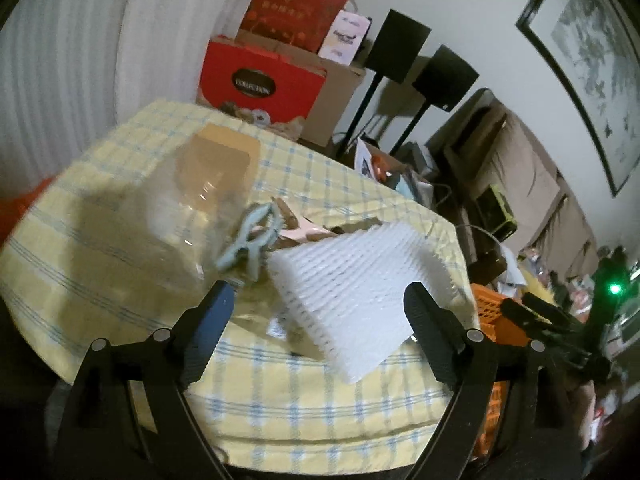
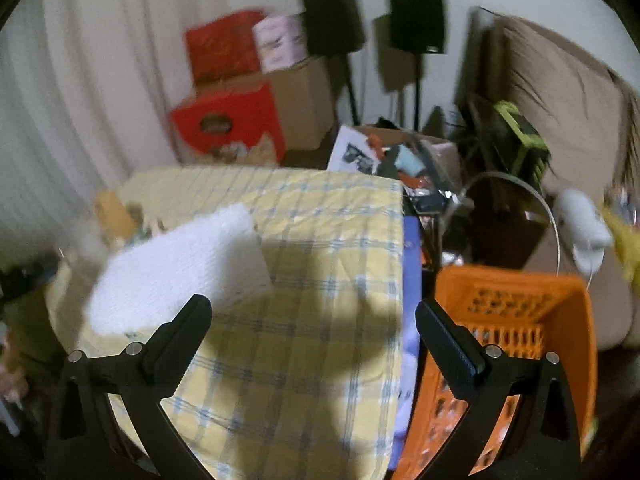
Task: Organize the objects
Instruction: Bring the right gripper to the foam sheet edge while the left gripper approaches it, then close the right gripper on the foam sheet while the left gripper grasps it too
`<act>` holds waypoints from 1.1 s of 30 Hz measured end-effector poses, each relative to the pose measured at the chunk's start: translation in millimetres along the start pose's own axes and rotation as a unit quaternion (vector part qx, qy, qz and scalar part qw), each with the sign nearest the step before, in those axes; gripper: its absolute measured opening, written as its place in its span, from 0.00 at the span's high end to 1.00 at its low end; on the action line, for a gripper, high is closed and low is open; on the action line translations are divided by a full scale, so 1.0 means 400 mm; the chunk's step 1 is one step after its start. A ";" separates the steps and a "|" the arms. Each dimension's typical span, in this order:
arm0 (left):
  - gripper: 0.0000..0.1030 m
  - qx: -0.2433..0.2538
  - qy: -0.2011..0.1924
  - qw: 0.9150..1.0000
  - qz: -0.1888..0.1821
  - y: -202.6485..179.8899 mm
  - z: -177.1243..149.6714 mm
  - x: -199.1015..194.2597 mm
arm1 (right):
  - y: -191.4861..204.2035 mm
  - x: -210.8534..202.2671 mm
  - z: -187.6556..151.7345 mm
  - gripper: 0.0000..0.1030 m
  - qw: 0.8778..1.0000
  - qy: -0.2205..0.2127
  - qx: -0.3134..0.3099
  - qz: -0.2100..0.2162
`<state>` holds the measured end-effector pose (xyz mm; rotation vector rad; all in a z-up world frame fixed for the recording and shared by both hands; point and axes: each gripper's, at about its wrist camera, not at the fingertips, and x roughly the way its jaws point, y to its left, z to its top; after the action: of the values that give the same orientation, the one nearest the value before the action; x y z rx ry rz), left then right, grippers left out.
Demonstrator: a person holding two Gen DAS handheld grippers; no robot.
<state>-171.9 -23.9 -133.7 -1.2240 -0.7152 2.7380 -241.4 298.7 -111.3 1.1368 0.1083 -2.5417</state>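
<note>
Now both grippers gape w/ nothing held: left gripper [image 1: 318, 302] hovers by white ridged pad [image 1: 356, 296] on checked cloth [image 1: 120, 240], right gripper [image 2: 314, 318] straddles cloth edge & orange basket [image 2: 516, 320], prob the drop spot

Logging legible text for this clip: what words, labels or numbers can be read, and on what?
"COLLECTION": dark oval label on the red box behind the table.
Gold print on the red bag: too blurred to read.
Dark print on the pink box: too small to read.
Right wrist view: all blurred.
</note>
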 end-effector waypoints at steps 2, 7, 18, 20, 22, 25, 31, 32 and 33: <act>0.19 -0.011 0.006 1.000 -0.008 0.003 -0.007 0.028 | 0.027 0.019 0.015 0.00 0.999 0.005 -0.035 -0.024; 0.19 0.000 0.034 0.999 -0.035 0.012 -0.028 0.089 | 0.063 0.086 0.052 0.00 0.999 0.010 -0.053 0.006; 0.19 -0.016 0.046 0.998 -0.037 0.062 -0.009 0.125 | 0.136 0.233 0.111 0.01 0.994 0.051 -0.051 0.085; 0.20 -0.009 0.059 0.998 -0.018 0.065 -0.016 0.147 | 0.144 0.236 0.108 0.01 0.991 0.056 -0.044 0.109; 0.21 -0.011 0.063 0.998 -0.017 0.069 -0.021 0.154 | 0.153 0.238 0.100 0.05 0.987 0.066 -0.038 0.143; 0.21 -0.015 0.056 0.998 -0.018 0.069 -0.019 0.149 | 0.171 0.232 0.088 0.14 0.983 0.074 -0.036 0.163; 0.22 -0.020 0.058 0.998 -0.006 0.074 -0.019 0.145 | 0.216 0.196 0.044 0.52 0.981 0.092 -0.054 0.163; 0.23 -0.017 0.062 0.998 -0.006 0.072 -0.019 0.146 | 0.228 0.190 0.031 0.54 0.982 0.093 -0.063 0.154; 0.25 -0.015 0.064 0.998 -0.005 0.071 -0.020 0.145 | 0.239 0.185 0.022 0.57 0.982 0.097 -0.070 0.148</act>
<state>-201.9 -32.2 -190.6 -1.3837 -0.7472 2.6217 -259.9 186.2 -152.6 1.2413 0.1503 -2.1268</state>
